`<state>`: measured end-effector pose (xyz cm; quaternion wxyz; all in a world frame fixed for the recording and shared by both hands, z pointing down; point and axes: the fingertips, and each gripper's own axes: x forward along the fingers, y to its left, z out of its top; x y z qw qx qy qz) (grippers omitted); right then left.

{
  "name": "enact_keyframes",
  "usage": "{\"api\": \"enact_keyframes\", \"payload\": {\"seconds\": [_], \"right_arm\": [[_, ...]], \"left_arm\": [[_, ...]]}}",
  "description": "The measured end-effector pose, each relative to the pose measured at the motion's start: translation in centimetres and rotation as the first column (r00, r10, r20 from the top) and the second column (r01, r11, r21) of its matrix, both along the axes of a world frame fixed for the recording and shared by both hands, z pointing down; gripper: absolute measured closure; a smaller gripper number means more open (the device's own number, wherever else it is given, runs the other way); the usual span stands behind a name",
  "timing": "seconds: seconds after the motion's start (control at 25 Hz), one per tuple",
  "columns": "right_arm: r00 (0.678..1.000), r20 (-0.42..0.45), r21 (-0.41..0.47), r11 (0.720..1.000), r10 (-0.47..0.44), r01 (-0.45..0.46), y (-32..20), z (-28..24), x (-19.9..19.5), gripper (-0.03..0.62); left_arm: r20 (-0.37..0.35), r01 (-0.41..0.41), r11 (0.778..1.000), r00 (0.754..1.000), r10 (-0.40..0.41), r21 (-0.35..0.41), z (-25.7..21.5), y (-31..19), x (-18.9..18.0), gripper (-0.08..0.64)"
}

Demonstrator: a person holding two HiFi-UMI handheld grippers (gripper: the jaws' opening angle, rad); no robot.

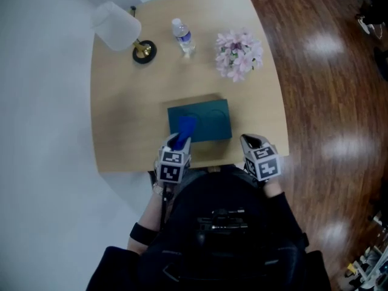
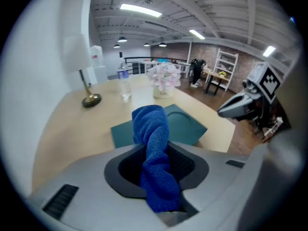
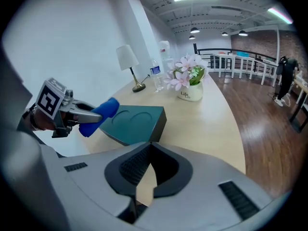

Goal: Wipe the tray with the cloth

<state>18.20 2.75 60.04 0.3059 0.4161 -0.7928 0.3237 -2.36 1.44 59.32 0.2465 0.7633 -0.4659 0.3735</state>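
While both grippers hang over the near edge of the wooden table (image 1: 121, 120), the dark green tray (image 1: 209, 123) lies flat on it just ahead of the left jaws and ahead and to the left of the right jaws. The left gripper (image 1: 179, 141) has its jaws pinching a twisted blue cloth (image 2: 153, 129), which stands up between the pads and pokes out past their tips, its free end over the near left part of the tray; whether it touches the tray cannot be told. The right gripper (image 3: 150, 146) has its jaws pressed together at the tips with nothing between them, over the table edge beside the tray's near right corner. Far beyond the jaws stand a white lamp (image 1: 118, 28), a pot of pink flowers (image 1: 238, 53) and a small water bottle (image 1: 182, 36) between them.
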Motion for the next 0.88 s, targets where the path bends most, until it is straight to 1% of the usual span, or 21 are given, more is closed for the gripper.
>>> {"api": "enact_keyframes", "payload": {"seconds": [0.08,0.16,0.28,0.4,0.48,0.56,0.64,0.76,0.88], "right_arm": [[1.0,-0.003,0.0,1.0,-0.023,0.023,-0.2,0.1,-0.6,0.584],[0.999,-0.004,-0.009,0.999,-0.041,0.041,-0.3,0.1,-1.4,0.584],[0.998,-0.005,-0.017,0.998,-0.065,0.065,0.0,0.1,-2.3,0.584],[0.998,-0.01,-0.015,0.998,-0.063,0.063,0.3,0.2,-2.2,0.584],[0.999,-0.016,-0.021,0.998,-0.051,0.051,0.7,0.4,-1.7,0.584],[0.999,-0.022,-0.026,0.999,-0.036,0.036,1.2,0.7,-1.2,0.584],[1.0,-0.021,-0.032,0.999,-0.017,0.016,1.7,0.7,-0.6,0.584],[1.0,-0.029,-0.026,1.0,0.011,-0.012,2.2,0.7,0.5,0.584],[0.998,-0.035,-0.024,0.999,0.044,-0.045,2.6,0.4,1.5,0.584]], "left_arm": [[0.043,0.084,0.996,0.996,-0.083,-0.036,1.5,1.3,-4.3,0.439],[0.059,0.129,0.989,0.99,-0.125,-0.07,2.9,2.1,-6.5,0.439],[0.057,0.136,0.987,0.99,-0.132,-0.086,3.9,2.5,-6.3,0.439],[0.023,0.112,0.99,0.994,-0.11,-0.086,3.6,2.5,-4.1,0.439],[-0.008,0.062,0.994,0.998,-0.063,-0.087,3.6,2.4,-1.4,0.439],[-0.032,-0.015,0.996,0.999,0.013,-0.084,3.6,2.3,2.1,0.438],[-0.078,-0.099,0.991,0.993,0.093,-0.087,3.5,2.2,6.2,0.437],[-0.162,-0.227,0.969,0.964,0.21,-0.098,3.4,2.3,12.2,0.439],[-0.177,-0.329,0.94,0.934,0.309,-0.094,3.7,2.4,16.1,0.439]]}}
